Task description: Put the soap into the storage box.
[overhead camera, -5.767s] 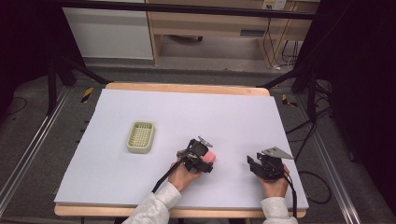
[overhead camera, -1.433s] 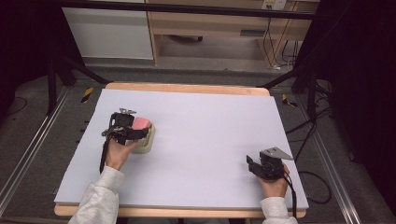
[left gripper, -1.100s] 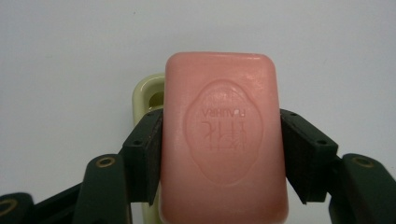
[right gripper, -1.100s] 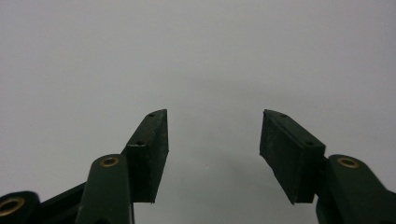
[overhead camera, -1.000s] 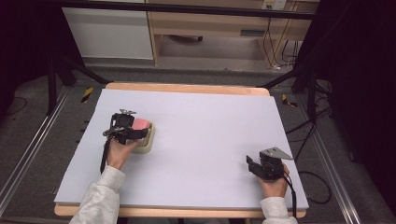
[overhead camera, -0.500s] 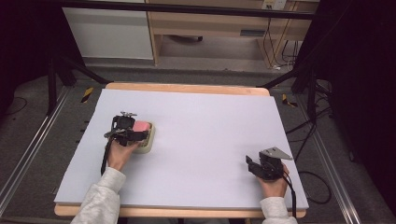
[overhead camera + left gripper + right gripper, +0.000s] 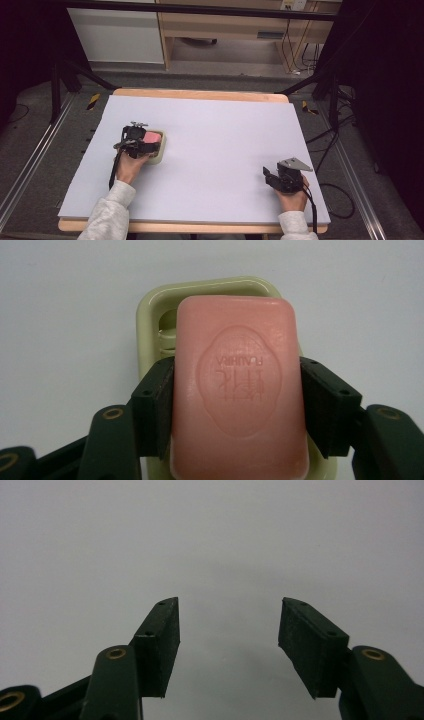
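Note:
A pink soap bar (image 7: 239, 385) with an embossed oval stamp sits between the jaws of my left gripper (image 7: 237, 390), which is shut on its two long sides. Right under the bar lies a pale green soap dish (image 7: 150, 305), its rim showing past the far end and left side. From above, the left gripper (image 7: 145, 141) holds the soap bar (image 7: 152, 136) over the dish (image 7: 159, 154) at the table's left. My right gripper (image 7: 271, 178) rests near the front right of the table, and its own view shows the gripper (image 7: 229, 630) open over bare white surface.
The white table (image 7: 225, 130) has a wooden edge at the back and front. A cable trails from each gripper toward the person's sleeves. Dark frame legs and floor rails stand off both sides of the table.
Since 5.8 s ago my left gripper carried the soap from the table's middle front to the dish at the left. Over the last second it has sunk slightly lower onto the dish. The right gripper has stayed put.

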`<state>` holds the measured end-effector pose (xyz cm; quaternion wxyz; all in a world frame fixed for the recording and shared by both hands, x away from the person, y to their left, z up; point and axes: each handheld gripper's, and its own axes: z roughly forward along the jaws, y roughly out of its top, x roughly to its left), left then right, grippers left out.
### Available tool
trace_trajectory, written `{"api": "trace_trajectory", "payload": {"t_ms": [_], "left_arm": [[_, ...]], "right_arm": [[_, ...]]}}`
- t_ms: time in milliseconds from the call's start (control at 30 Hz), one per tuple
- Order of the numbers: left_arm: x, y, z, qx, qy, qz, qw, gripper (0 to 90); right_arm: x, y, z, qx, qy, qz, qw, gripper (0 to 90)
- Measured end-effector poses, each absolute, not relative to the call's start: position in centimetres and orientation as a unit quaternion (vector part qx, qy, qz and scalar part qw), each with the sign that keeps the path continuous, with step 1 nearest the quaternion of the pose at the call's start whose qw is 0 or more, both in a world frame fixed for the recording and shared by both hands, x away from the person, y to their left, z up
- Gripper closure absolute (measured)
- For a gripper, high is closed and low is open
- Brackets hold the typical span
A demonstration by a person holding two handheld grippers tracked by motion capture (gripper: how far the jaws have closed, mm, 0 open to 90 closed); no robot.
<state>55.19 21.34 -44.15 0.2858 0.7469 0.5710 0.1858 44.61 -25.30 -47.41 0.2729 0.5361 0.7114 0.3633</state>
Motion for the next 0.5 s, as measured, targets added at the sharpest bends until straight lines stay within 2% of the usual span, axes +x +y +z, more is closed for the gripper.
{"api": "trace_trajectory", "payload": {"t_ms": [500], "left_arm": [[55.29, 21.22, -44.66, 0.747, 0.574, 0.185, 0.282, 36.8]], "right_arm": [[44.62, -25.28, -47.42, 0.536, 0.712, 0.363, 0.273, 41.3]]}}
